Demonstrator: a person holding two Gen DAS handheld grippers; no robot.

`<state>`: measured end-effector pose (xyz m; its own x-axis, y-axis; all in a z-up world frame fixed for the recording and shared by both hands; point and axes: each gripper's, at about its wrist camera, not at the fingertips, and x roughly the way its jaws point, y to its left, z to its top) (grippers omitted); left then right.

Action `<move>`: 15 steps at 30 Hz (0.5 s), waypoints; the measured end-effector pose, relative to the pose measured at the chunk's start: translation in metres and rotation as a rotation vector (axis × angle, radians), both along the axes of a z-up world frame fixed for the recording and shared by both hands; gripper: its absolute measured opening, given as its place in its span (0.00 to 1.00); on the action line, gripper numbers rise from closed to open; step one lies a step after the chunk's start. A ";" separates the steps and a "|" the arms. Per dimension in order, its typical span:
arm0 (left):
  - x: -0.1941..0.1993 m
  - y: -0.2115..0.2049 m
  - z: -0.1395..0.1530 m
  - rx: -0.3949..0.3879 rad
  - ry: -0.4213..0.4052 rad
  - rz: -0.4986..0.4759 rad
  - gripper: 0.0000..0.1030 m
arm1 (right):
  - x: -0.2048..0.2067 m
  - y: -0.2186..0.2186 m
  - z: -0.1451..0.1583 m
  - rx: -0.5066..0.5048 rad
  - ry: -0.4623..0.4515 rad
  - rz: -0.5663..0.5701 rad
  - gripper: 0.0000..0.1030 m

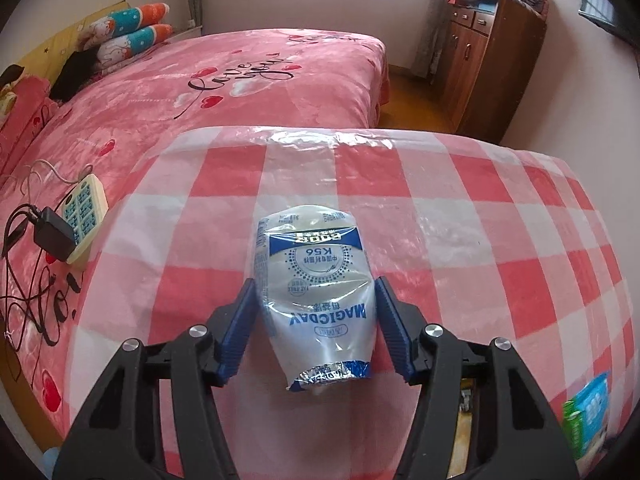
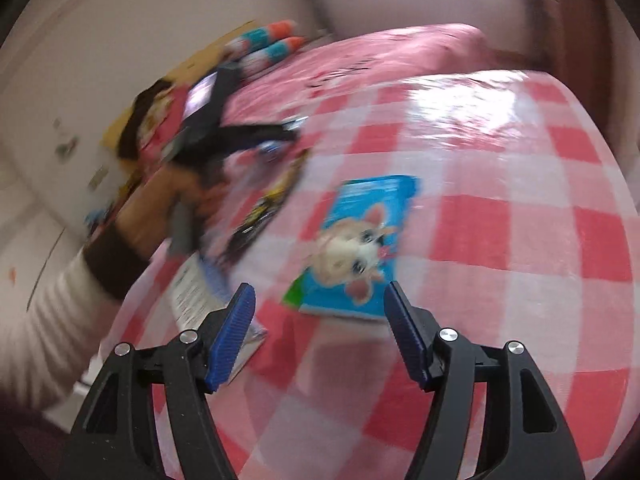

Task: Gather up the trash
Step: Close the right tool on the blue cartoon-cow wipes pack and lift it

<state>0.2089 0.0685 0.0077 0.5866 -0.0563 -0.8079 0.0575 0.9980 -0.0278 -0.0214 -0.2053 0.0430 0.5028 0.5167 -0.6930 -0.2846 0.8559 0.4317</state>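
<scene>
Gripping crumpled white pouch point(image 1: 316, 296), left gripper point(image 1: 316, 312)

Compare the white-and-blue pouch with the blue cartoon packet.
The pouch is puffy and white with blue bands; the packet is flat, bright blue, with a cartoon animal. The pouch sits between the left gripper's jaws, pads at its sides; the packet lies free ahead of the open right gripper. Both lie on the checked cloth.
</scene>
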 end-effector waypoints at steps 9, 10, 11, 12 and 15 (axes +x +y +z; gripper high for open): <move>-0.034 -0.001 -0.001 -0.019 -0.020 -0.025 0.58 | 0.026 0.031 -0.003 -0.201 -0.063 -0.029 0.84; -0.039 0.000 -0.001 -0.024 -0.022 -0.030 0.58 | 0.028 0.034 -0.004 -0.228 -0.072 -0.025 0.84; -0.044 0.000 -0.001 -0.028 -0.024 -0.036 0.58 | 0.030 0.038 -0.005 -0.256 -0.081 -0.018 0.85; -0.049 -0.001 -0.001 -0.031 -0.025 -0.043 0.58 | 0.032 0.042 -0.006 -0.292 -0.092 -0.007 0.87; -0.065 -0.006 -0.001 -0.038 -0.026 -0.074 0.58 | 0.038 0.051 -0.010 -0.373 -0.125 0.041 0.88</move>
